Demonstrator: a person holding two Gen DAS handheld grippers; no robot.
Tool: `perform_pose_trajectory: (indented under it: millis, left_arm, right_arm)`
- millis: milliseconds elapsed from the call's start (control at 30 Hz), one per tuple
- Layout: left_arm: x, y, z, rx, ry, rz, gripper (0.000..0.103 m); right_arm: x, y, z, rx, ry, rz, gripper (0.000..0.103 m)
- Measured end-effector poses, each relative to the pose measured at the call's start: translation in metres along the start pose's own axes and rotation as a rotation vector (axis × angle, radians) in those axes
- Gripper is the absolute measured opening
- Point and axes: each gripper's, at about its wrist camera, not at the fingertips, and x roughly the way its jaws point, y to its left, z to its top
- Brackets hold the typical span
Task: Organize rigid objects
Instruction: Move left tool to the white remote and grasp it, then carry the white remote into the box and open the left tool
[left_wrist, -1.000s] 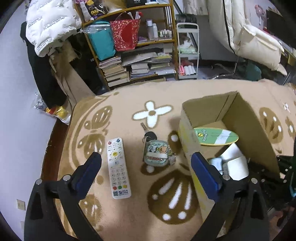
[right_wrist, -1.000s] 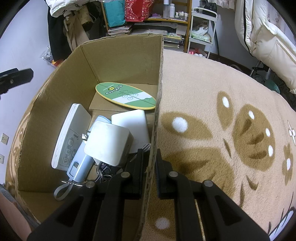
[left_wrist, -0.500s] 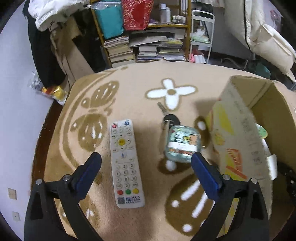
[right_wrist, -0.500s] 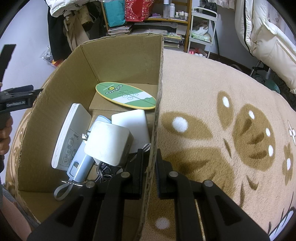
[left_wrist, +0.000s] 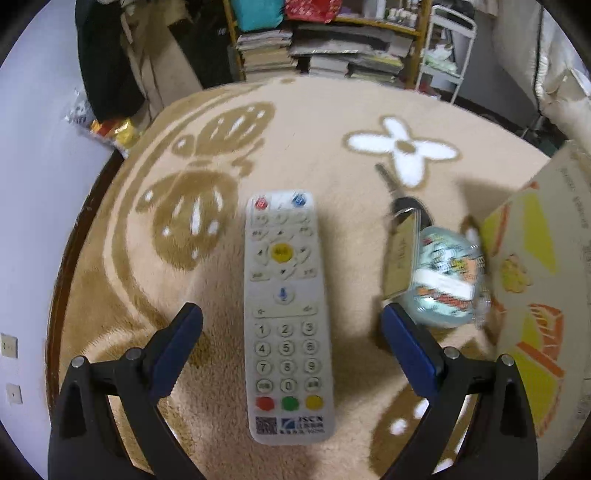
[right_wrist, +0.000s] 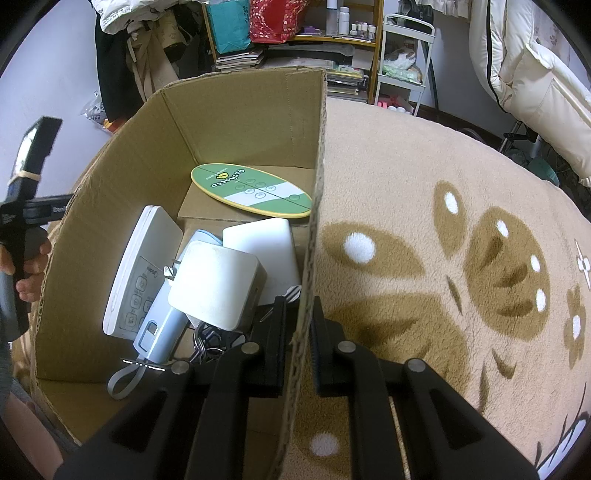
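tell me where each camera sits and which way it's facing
Left wrist: on the left gripper, angled down at the white remote control lying between its open blue-padded fingers on the beige patterned blanket.
Right wrist: on the right gripper, looking over the brown cardboard box, fingers shut on its wall; a hand shows at left.
Shared: box, blanket, bookshelf.
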Motion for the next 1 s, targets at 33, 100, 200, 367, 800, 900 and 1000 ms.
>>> perform_pose_trajectory:
  millis: [33,100,200,367,800,900,1000]
  left_arm:
    - [0.004,0.002,-0.001,-0.011,0.006,0.0,0.097]
    - [0.007,0.007,-0.003,-0.031,-0.008,-0.017,0.097]
    - [0.005,0.008,-0.005,-0.035,-0.045,-0.008,0.093]
    - [0.002,0.009,-0.007,-0.048,-0.053,-0.067,0.061]
    - [-0.027,0.007,-0.005,-0.042,-0.074,-0.01,0.04]
    - [-0.044,0.003,-0.004,-0.025,-0.109,0.008,0.04]
    - [-0.069,0.002,-0.002,-0.04,-0.166,-0.009,0.04]
  right_arm:
    - [0.0,0.0,0.0,0.0,0.0,0.0,0.013]
    - [0.0,0.0,0.0,0.0,0.0,0.0,0.013]
    - [0.0,0.0,0.0,0.0,0.0,0.0,0.013]
    - [0.0,0.0,0.0,0.0,0.0,0.0,0.013]
    - [0.0,0.0,0.0,0.0,0.0,0.0,0.013]
    - [0.0,0.0,0.0,-0.001,0.0,-0.001,0.013]
    - [0.0,0.0,0.0,0.0,0.0,0.0,0.013]
